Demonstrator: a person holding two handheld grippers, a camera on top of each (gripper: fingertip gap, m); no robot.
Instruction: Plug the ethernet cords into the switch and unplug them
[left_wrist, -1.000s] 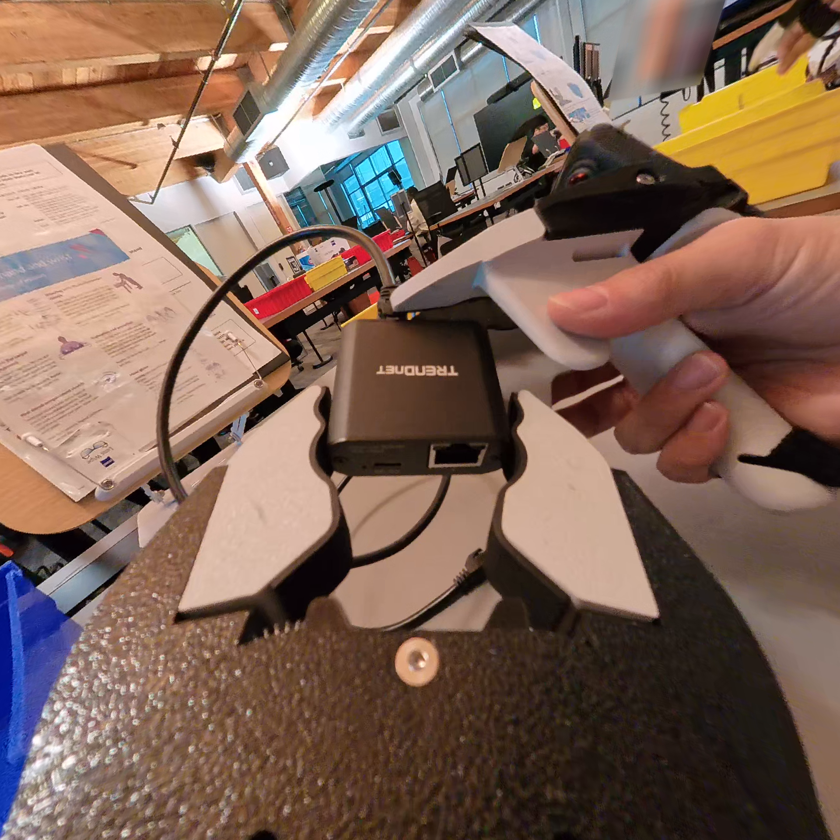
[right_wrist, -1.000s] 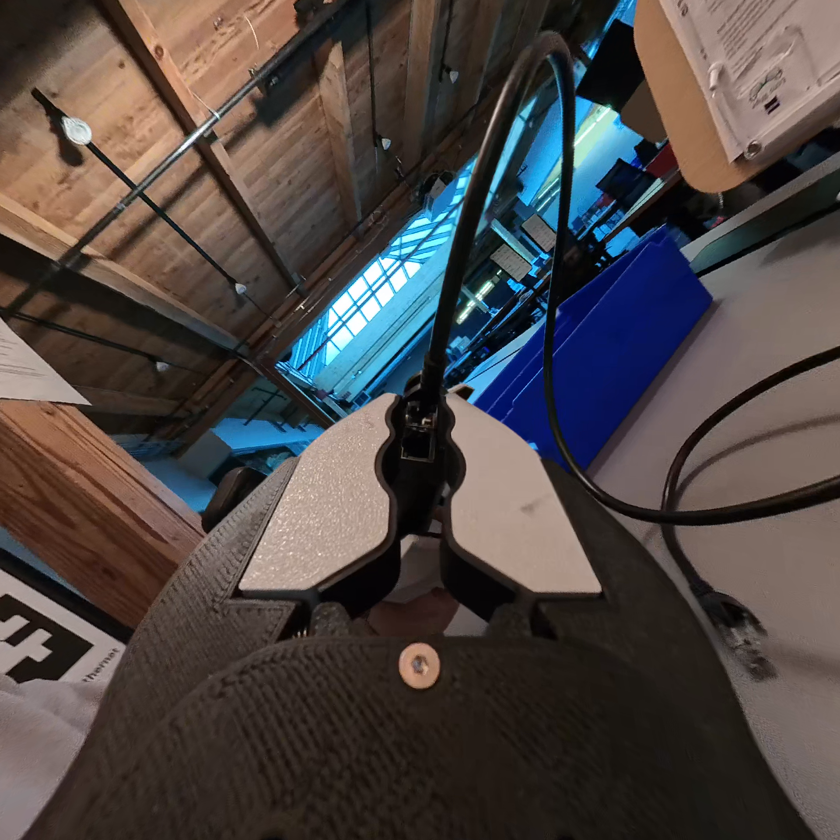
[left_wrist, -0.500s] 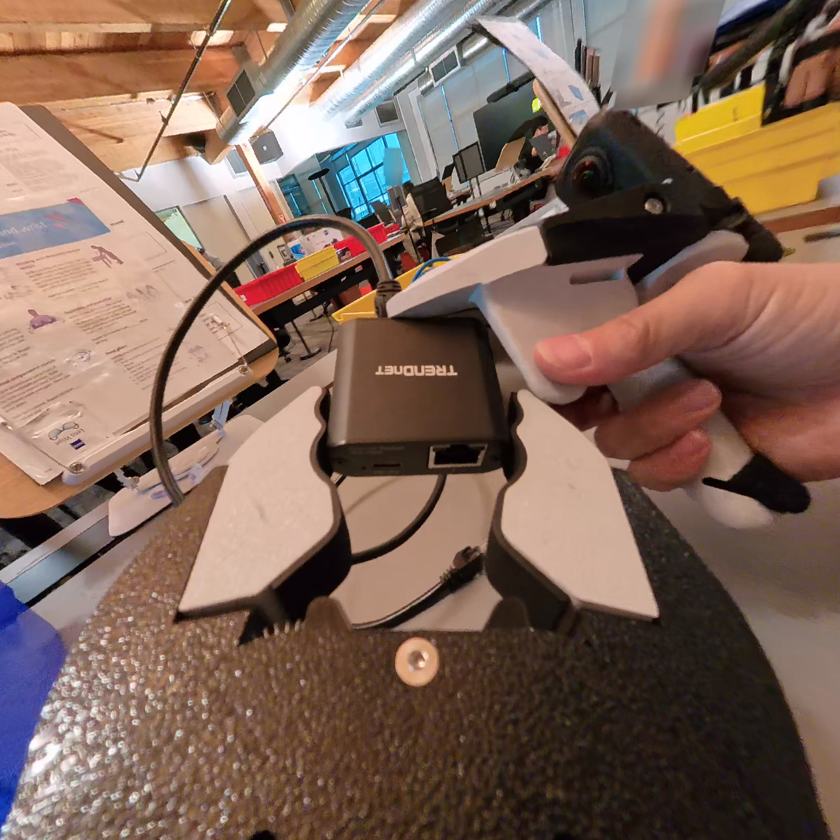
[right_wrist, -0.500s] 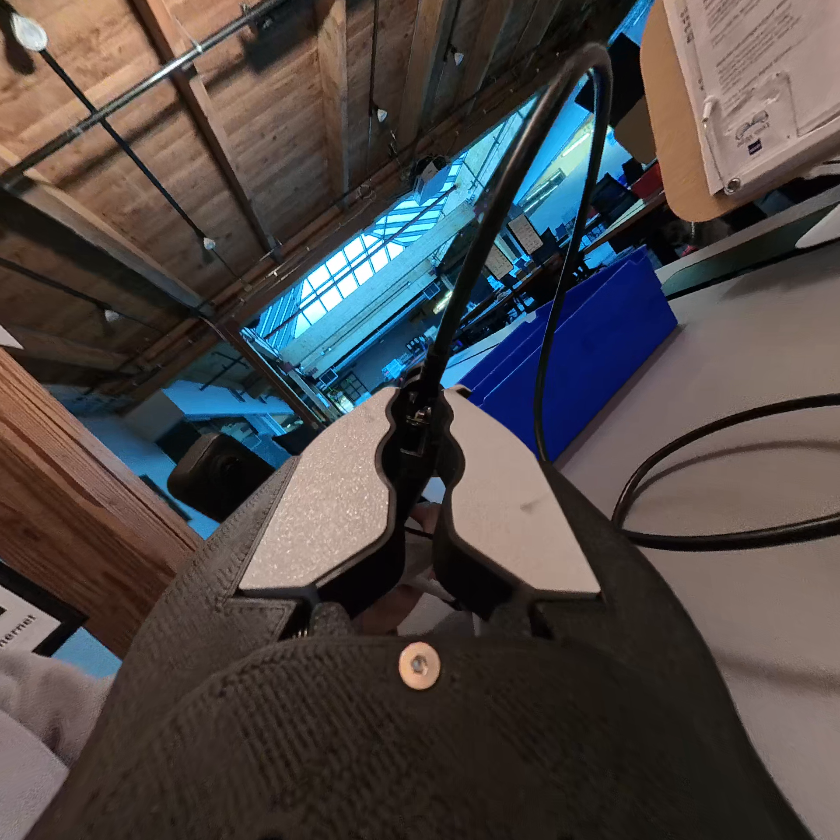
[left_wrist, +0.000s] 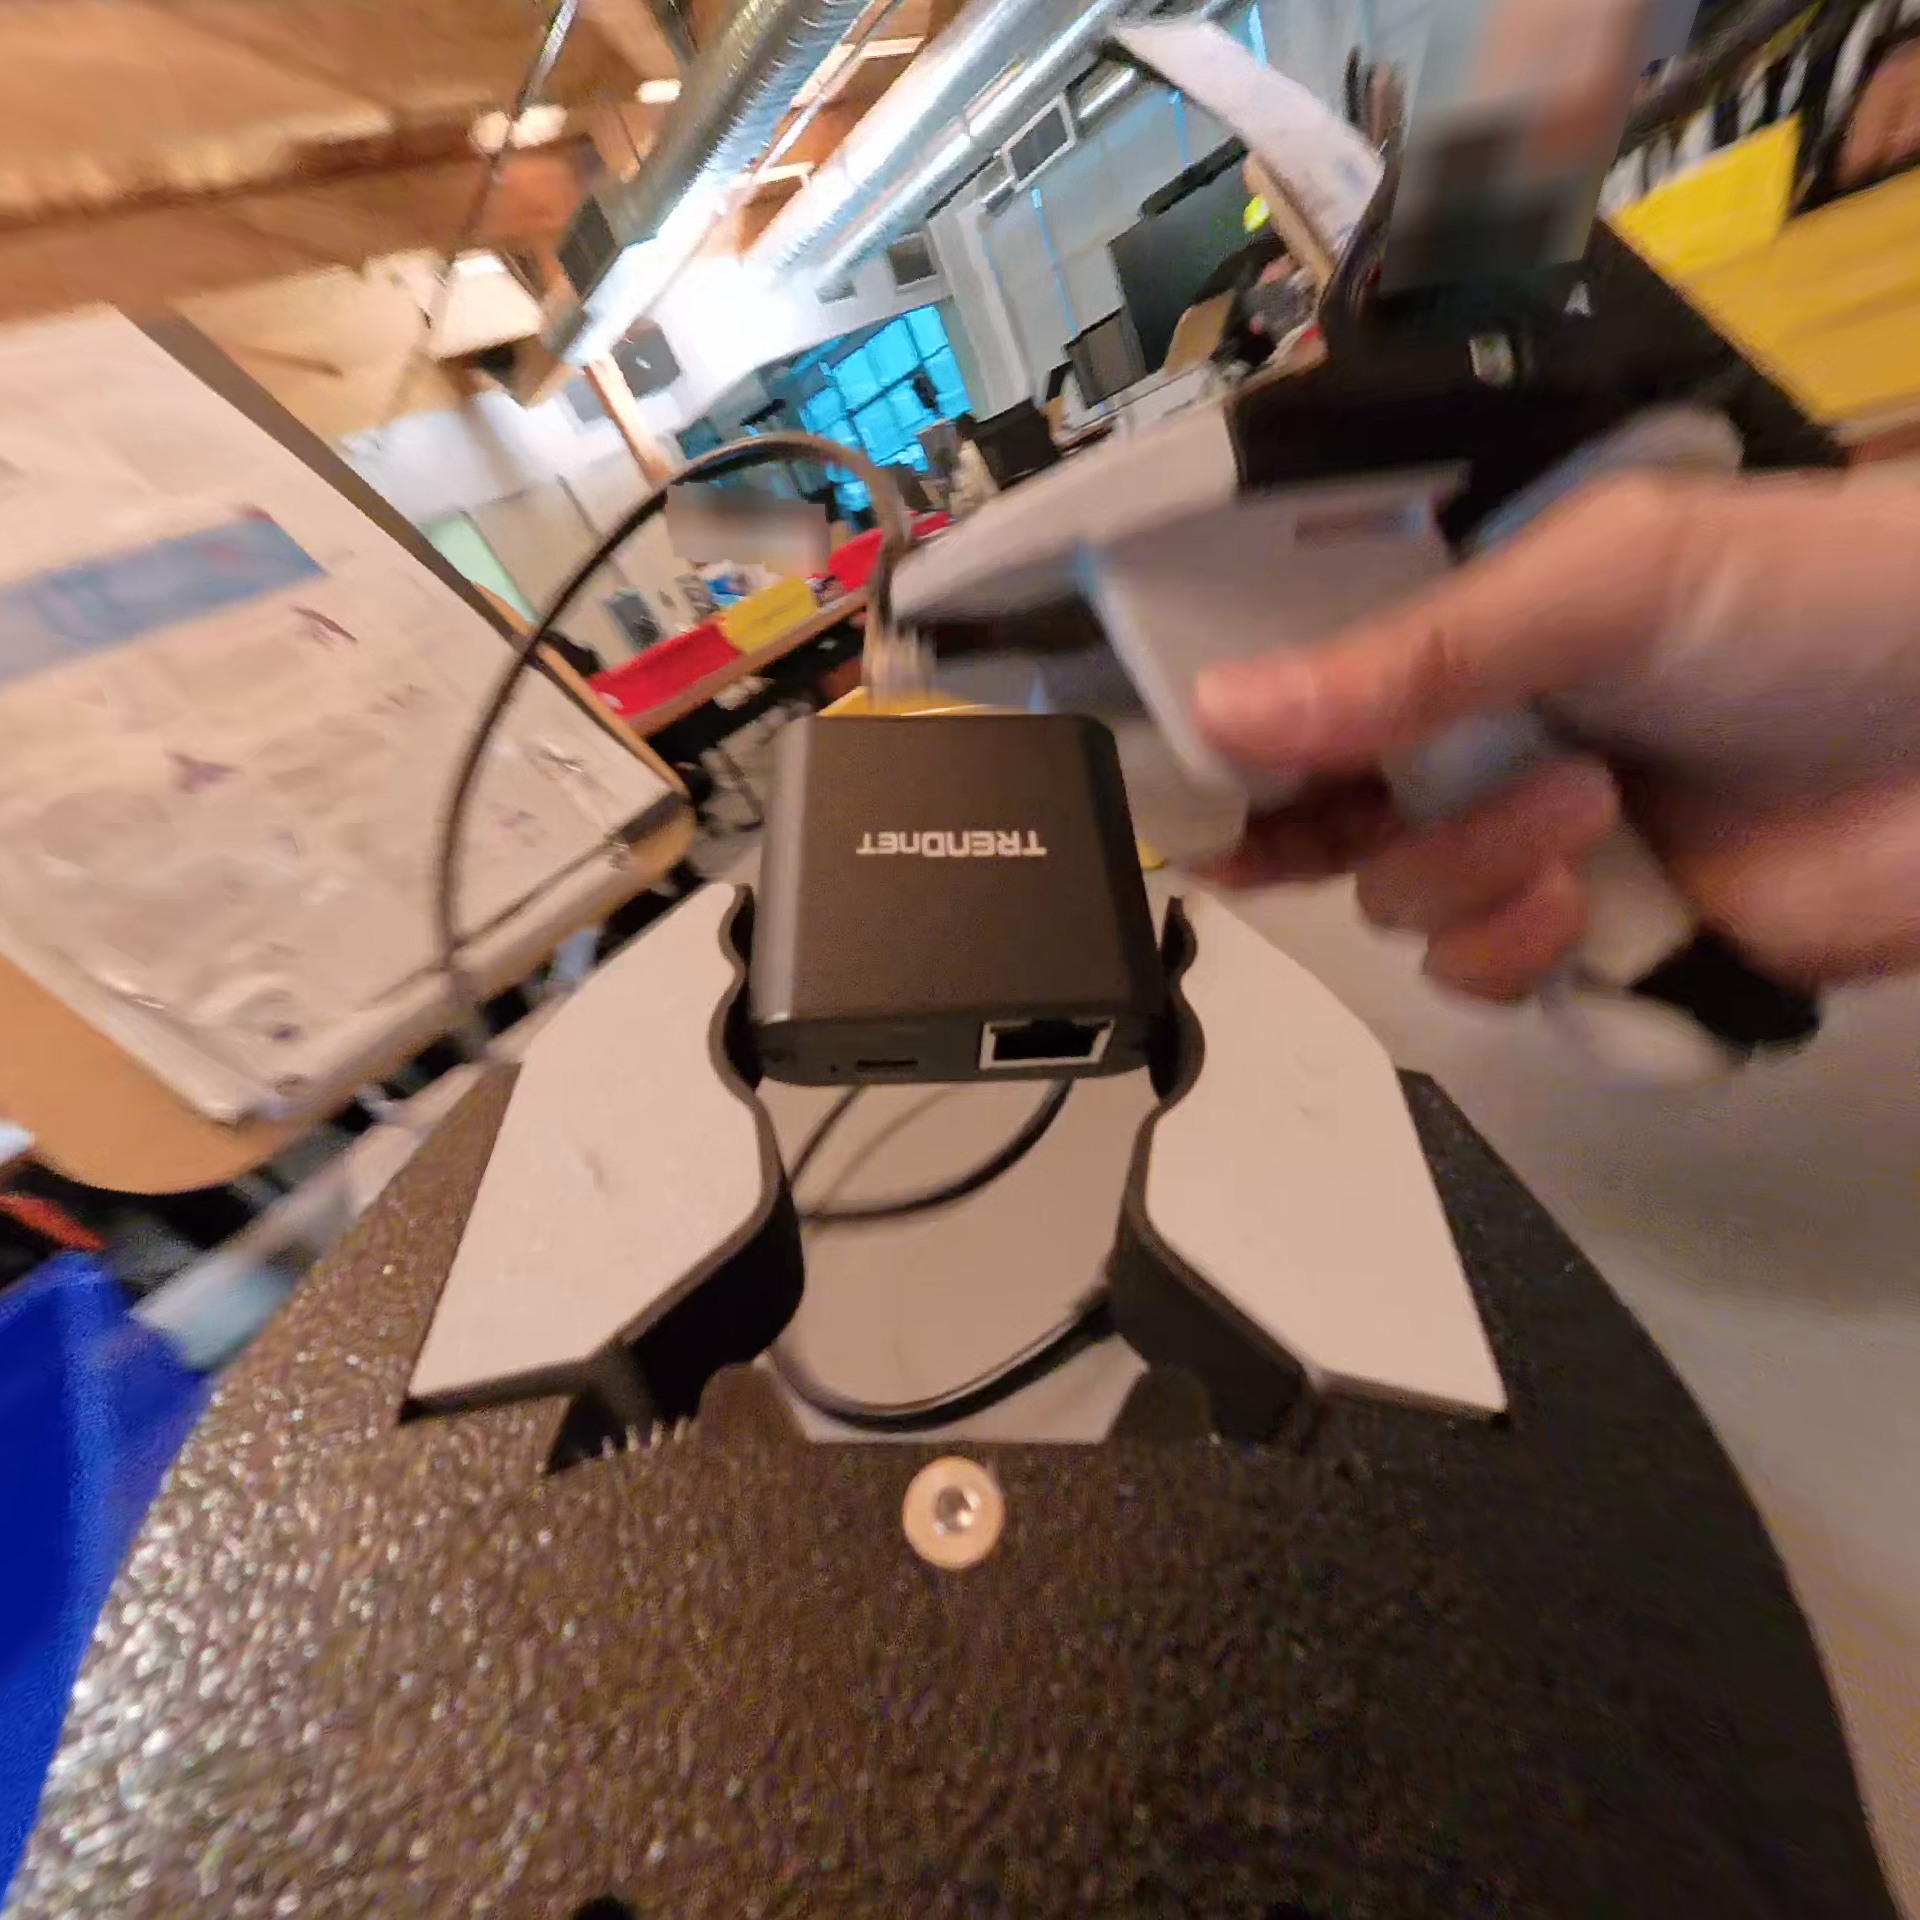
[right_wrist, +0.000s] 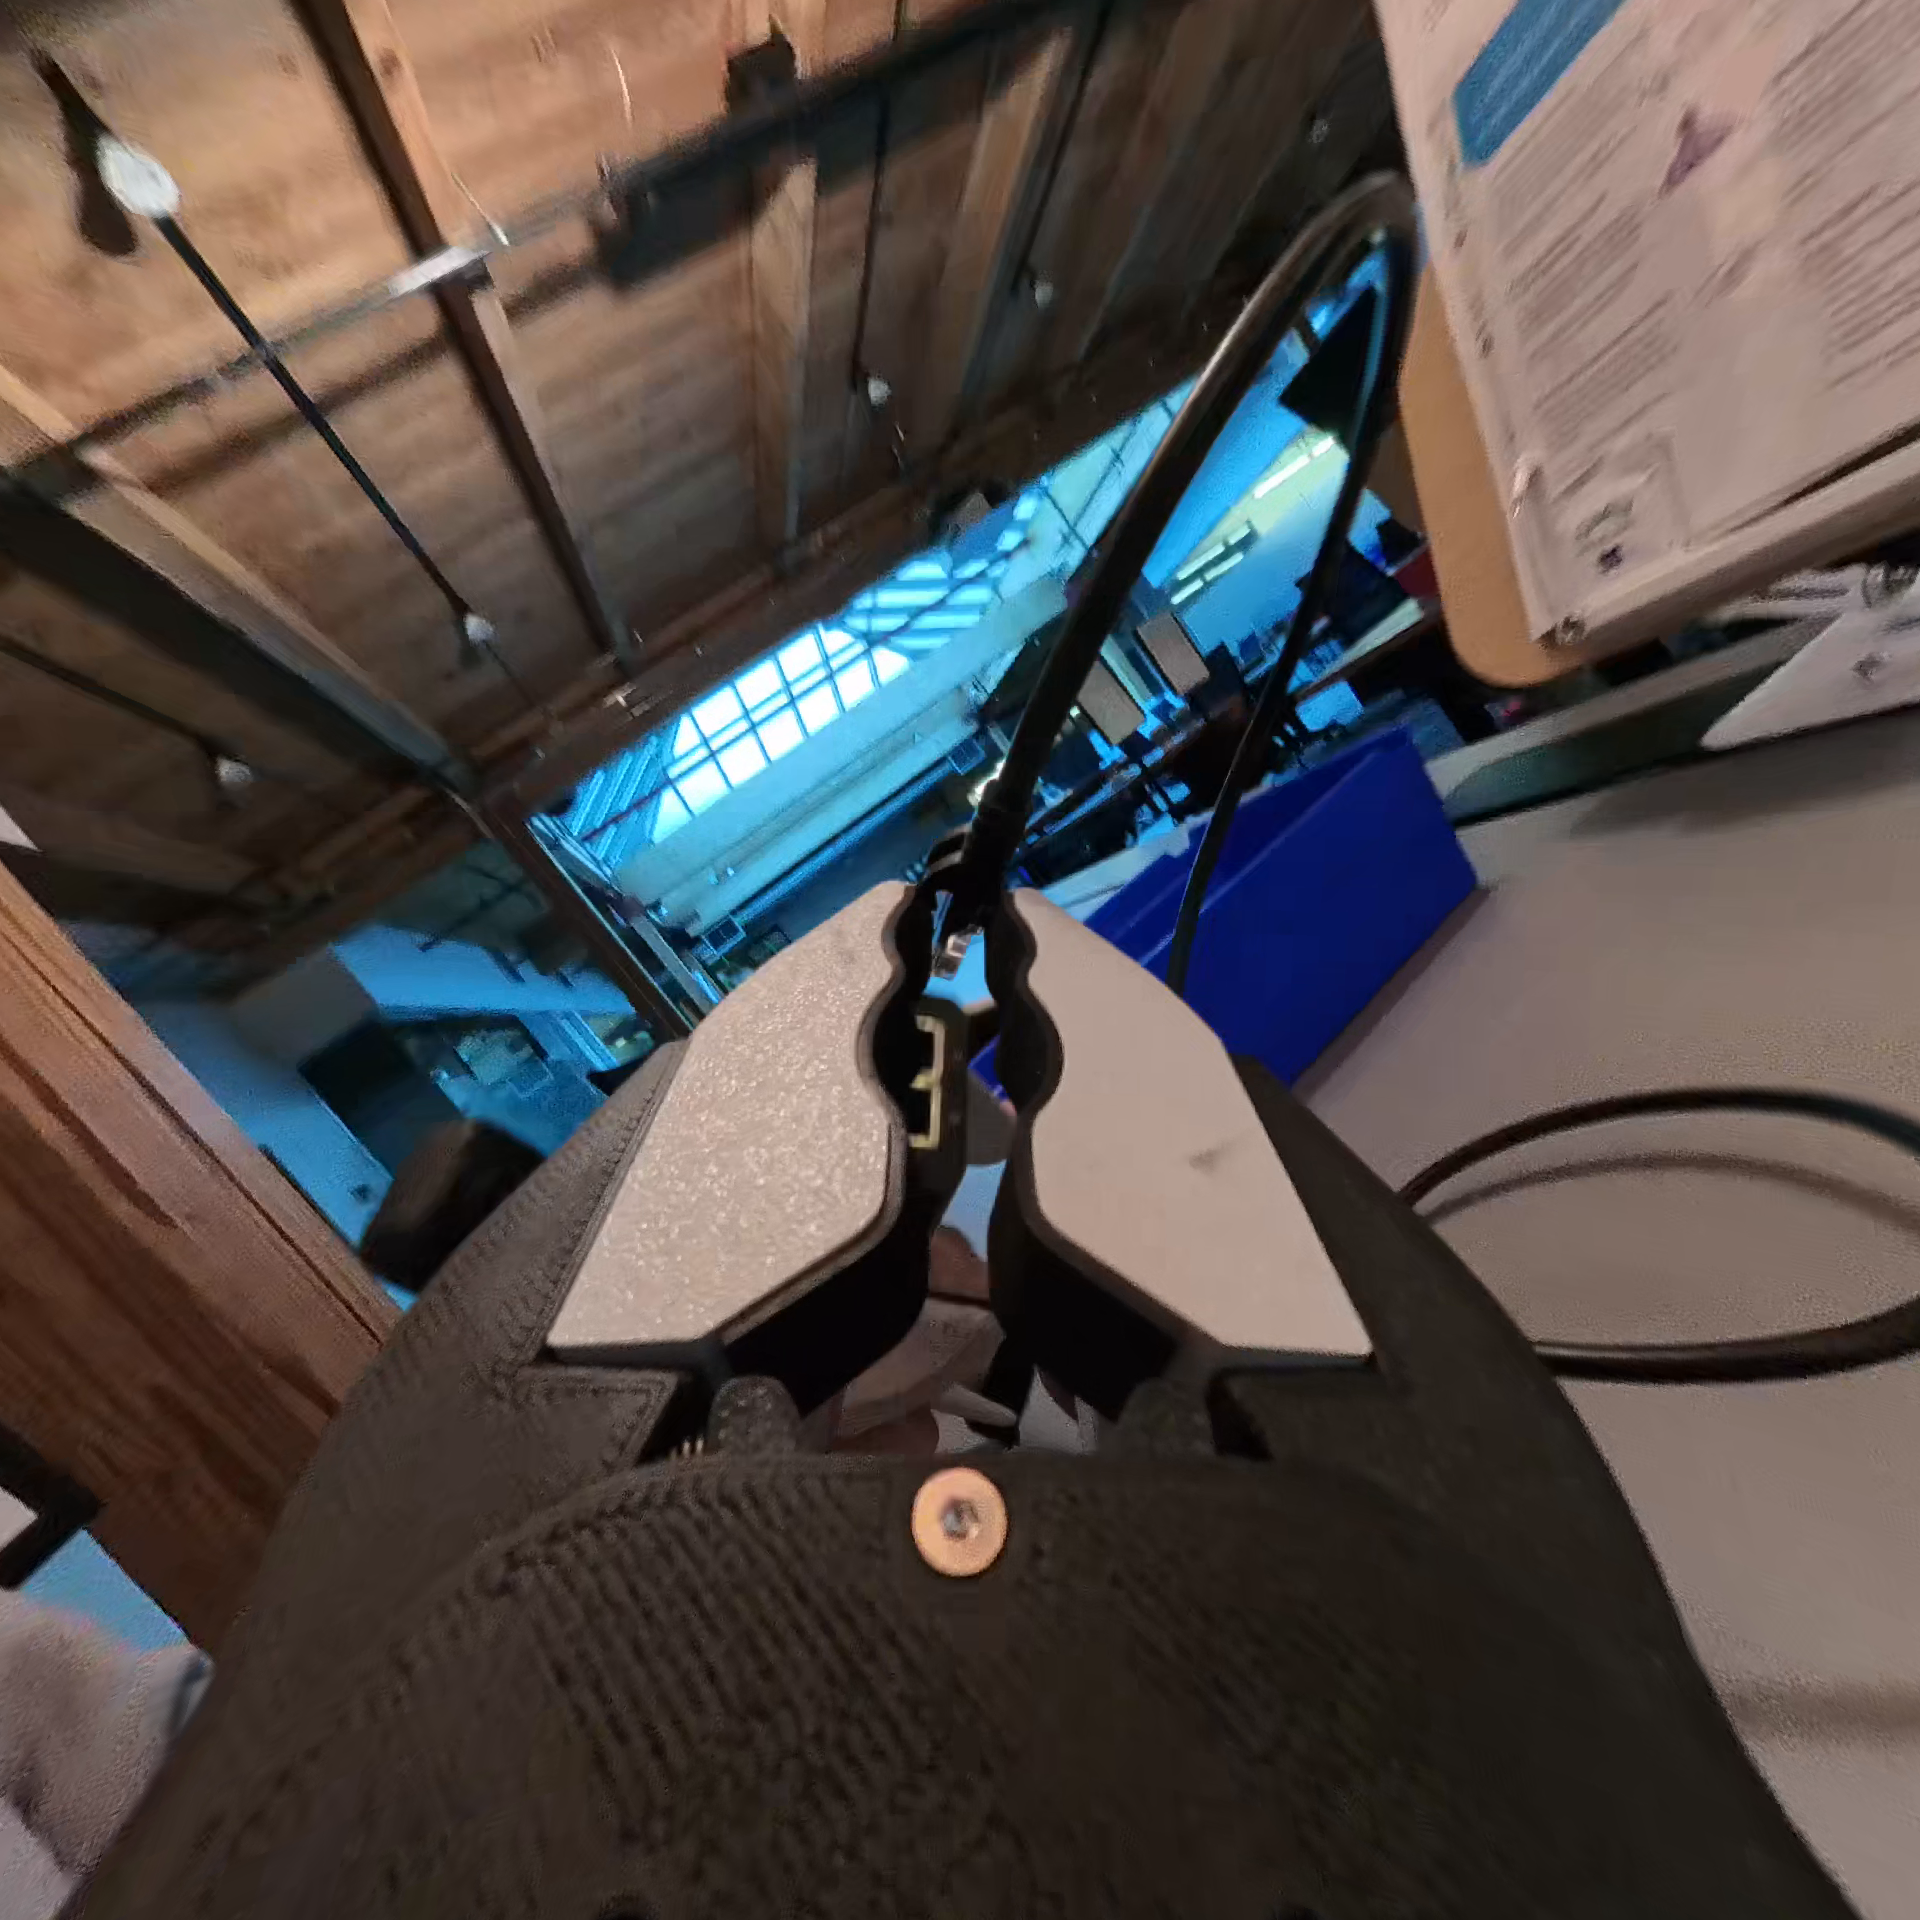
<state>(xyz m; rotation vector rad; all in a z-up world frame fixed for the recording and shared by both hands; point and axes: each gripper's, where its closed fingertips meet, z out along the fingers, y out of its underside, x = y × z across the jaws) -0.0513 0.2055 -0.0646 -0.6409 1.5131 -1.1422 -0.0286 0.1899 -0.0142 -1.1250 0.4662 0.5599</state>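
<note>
My left gripper (left_wrist: 956, 909) is shut on the black switch (left_wrist: 951, 883) and holds it level above the table, with an empty port facing the camera. My right gripper (right_wrist: 964, 914) is shut on the black ethernet cord (right_wrist: 1122, 540) just behind its clear plug (right_wrist: 954, 940). In the left wrist view the plug (left_wrist: 899, 649) hangs just beyond the switch's far edge, apart from it, beside the blurred right gripper (left_wrist: 1195, 561). The switch's far port (right_wrist: 928, 1081) shows between the right fingers. A second cord (right_wrist: 1714, 1351) lies on the table.
A person's hand (left_wrist: 1662, 748) holds the right gripper. A tilted board with papers (left_wrist: 208, 779) stands at the left and also shows in the right wrist view (right_wrist: 1662, 312). A blue bin (right_wrist: 1299, 914) sits on the table's far side. Yellow bins (left_wrist: 1818, 270) stand behind. The tips of one gripper are about 6 centimetres away from the tips of the other.
The plug was seated in the switch's far port and is now out of it. My right gripper has drawn back from the switch with the cord. The left gripper keeps hold of the switch.
</note>
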